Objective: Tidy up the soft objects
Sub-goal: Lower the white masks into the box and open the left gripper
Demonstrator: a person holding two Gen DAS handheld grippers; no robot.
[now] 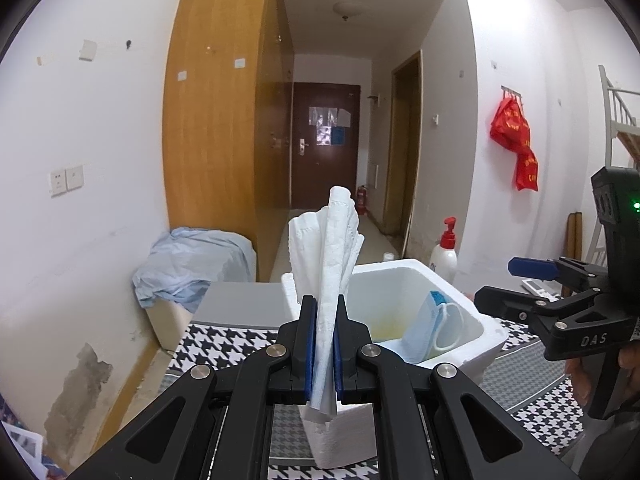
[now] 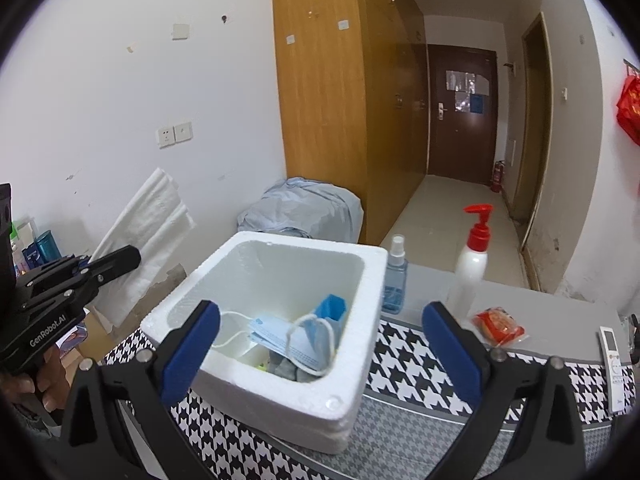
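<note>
Right wrist: bottles (image 2: pixel 472 264) beside foam box (image 2: pixel 352 360)

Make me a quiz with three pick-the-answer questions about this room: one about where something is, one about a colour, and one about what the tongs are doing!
1. Where are the blue masks?
A. in the white box
B. on the floor
C. hanging on the wall

2. What colour is the pump bottle's top?
A. green
B. red
C. yellow

3. What are the left tongs doing?
A. wide open, empty
B. squeezing a bottle
C. shut on a white tissue

Answers:
1 A, the masks lie inside the foam box.
2 B, its pump is bright red.
3 C, the tissue sticks up from between the pads.
</note>
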